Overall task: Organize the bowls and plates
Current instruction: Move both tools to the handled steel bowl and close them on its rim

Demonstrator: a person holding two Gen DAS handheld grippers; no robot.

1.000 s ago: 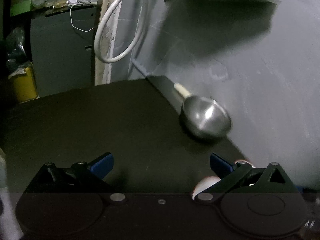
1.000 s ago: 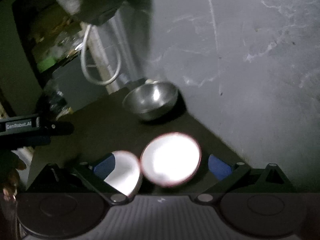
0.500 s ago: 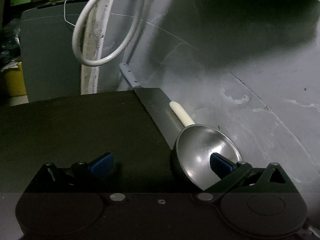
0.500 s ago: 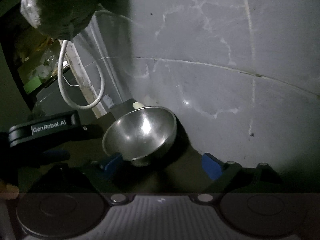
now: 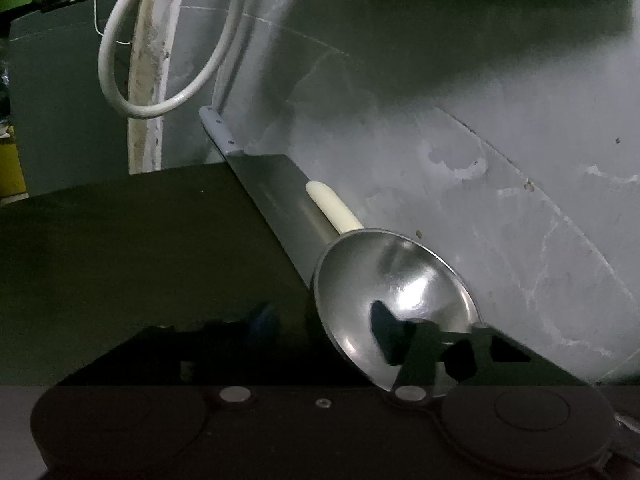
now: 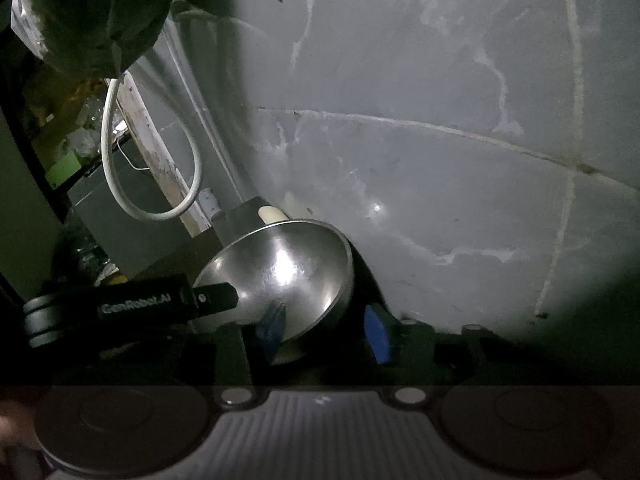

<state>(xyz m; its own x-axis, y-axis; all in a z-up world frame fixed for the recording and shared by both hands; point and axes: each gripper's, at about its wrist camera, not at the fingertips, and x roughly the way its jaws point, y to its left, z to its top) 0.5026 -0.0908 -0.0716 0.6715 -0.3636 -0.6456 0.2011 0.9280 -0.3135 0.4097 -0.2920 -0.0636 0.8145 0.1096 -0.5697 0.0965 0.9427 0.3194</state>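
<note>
**Both grippers closing in on the steel bowl**

Left gripper [image 5: 320, 320] is about half open and closing, one finger inside the bowl [image 5: 396, 300], the other outside its near wall. Right gripper [image 6: 326, 328] is the same: jaws closing, rim between the blue pads. Can't tell if either is pinching yet. The bowl sits on the dark table [image 5: 140, 240] by the grey wall [image 5: 500, 200], just in front of a cream handle [image 5: 332, 208].

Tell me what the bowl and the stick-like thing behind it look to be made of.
Bowl: looks like polished metal, probably stainless steel; its inside throws bright highlights and mirrors a gripper finger. Cream handle behind it: smooth, matte, rounded tip; plastic or ceramic, hard to tell in this dim light.
</note>
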